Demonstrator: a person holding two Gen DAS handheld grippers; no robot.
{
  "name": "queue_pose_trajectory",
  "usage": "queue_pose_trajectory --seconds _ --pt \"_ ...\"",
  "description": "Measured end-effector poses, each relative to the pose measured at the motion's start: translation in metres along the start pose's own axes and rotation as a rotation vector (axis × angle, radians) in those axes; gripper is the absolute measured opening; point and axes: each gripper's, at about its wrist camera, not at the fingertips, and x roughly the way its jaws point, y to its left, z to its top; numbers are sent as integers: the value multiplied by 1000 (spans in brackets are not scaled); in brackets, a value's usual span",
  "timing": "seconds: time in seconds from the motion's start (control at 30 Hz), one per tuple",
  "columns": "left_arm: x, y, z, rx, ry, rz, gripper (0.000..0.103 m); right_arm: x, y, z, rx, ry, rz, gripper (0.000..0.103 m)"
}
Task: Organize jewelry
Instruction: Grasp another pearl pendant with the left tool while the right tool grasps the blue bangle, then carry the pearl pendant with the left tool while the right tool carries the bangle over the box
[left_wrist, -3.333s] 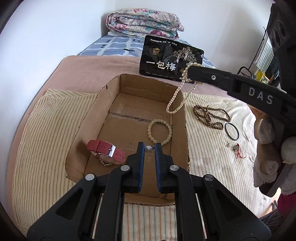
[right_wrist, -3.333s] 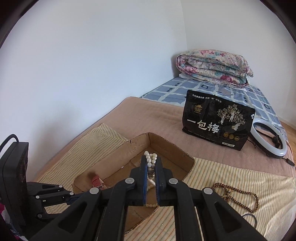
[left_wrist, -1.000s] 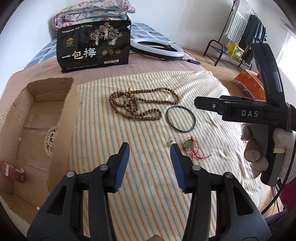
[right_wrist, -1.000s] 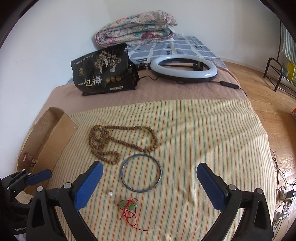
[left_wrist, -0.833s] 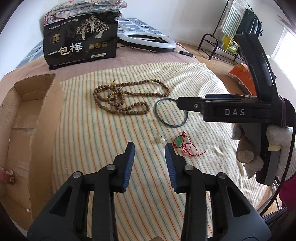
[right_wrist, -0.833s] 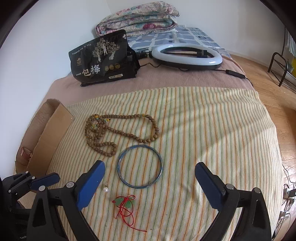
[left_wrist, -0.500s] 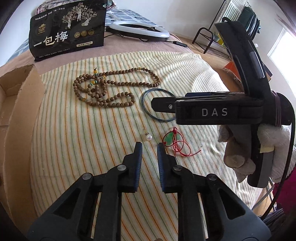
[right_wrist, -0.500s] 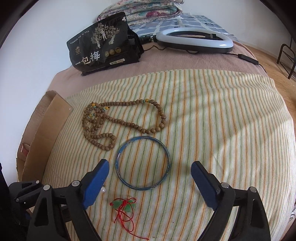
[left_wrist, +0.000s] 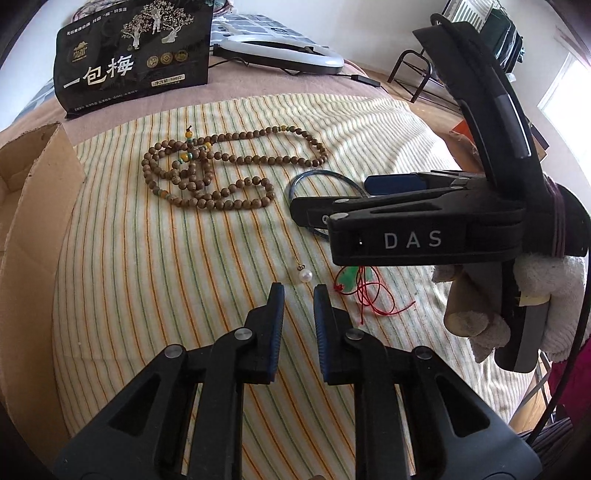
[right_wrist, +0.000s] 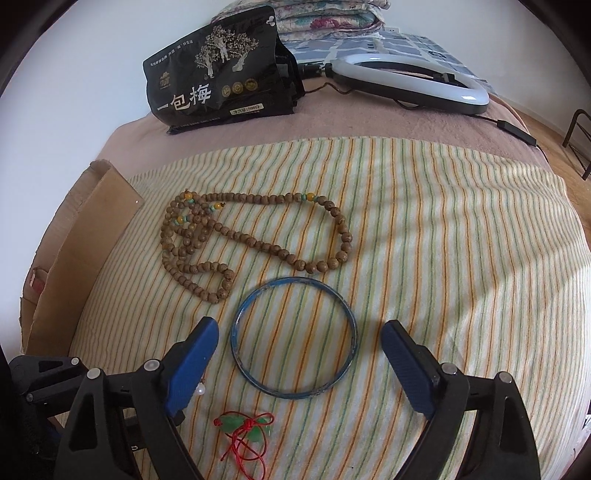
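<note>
Left tongs (left_wrist: 298, 291) narrowly parted, empty, tips just short of the pearl (left_wrist: 305, 275) on the striped cloth (left_wrist: 147, 258). Right tongs (right_wrist: 299, 339) spread wide, flanking the bangle (right_wrist: 294, 336) without touching. Beads (right_wrist: 236, 236) just beyond the bangle; jade charm (right_wrist: 245, 428) on red cord just nearer than it; box (right_wrist: 70, 251) left of the beads.
</note>
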Motion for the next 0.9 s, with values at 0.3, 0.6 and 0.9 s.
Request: queue_pose_trajectory --seconds 0.3,0.6,0.9 --pt "2 -1 0 4 5 8 15 5 6 -4 -83 7 -72 88" --pt "9 -3 3 34 -10 23 15 0 -5 -5 -81 6 -101 75" --pt "17 -9 6 69 -23 45 15 -2 -10 -8 -75 -1 -94 75"
